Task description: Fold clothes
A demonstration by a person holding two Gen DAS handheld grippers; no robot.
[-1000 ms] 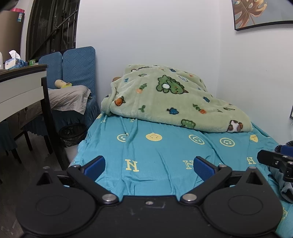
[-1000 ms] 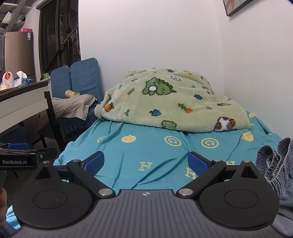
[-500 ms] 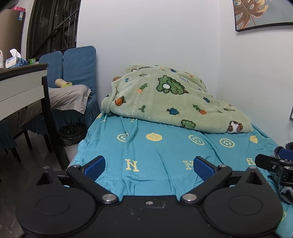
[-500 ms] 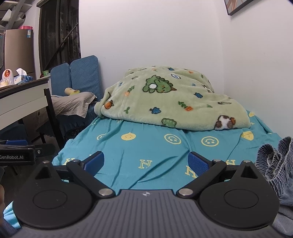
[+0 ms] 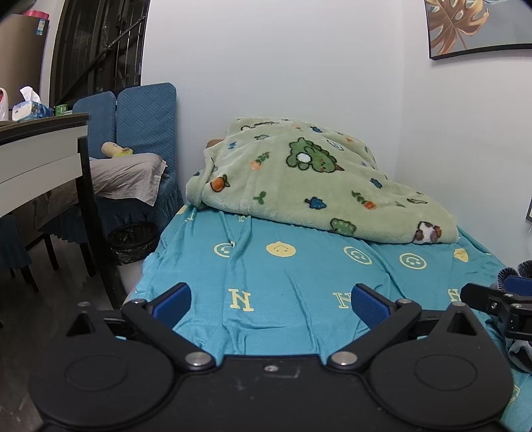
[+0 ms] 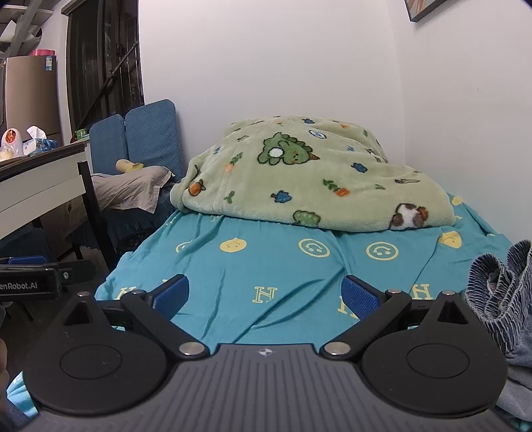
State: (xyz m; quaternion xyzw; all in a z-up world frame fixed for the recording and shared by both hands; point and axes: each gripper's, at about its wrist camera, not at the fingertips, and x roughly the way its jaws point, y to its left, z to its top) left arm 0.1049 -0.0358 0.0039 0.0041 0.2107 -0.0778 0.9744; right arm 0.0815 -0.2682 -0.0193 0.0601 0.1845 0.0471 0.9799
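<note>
where teal bedsheet (image 5: 282,282) spreads, green blanket (image 5: 316,186) heaped against white wall (image 5: 282,66)

Indoor light was even and moderately bright over the bed sheet (image 5: 282,275) and the white wall (image 5: 282,59); I could not tell its source. I noted no glare on the wall and only soft shadows in the folds of the green blanket (image 6: 309,172). The area under the desk (image 5: 40,149) and the floor beside it were dim. Both views showed strong fisheye bending: the wall corner and the picture frame (image 5: 478,26) curved toward the edges, and the frame corners were dark. Focus was sharp across the bed; my left tongs (image 5: 271,299) and right tongs (image 6: 266,292) appeared crisp, matte black, without reflections.
</note>
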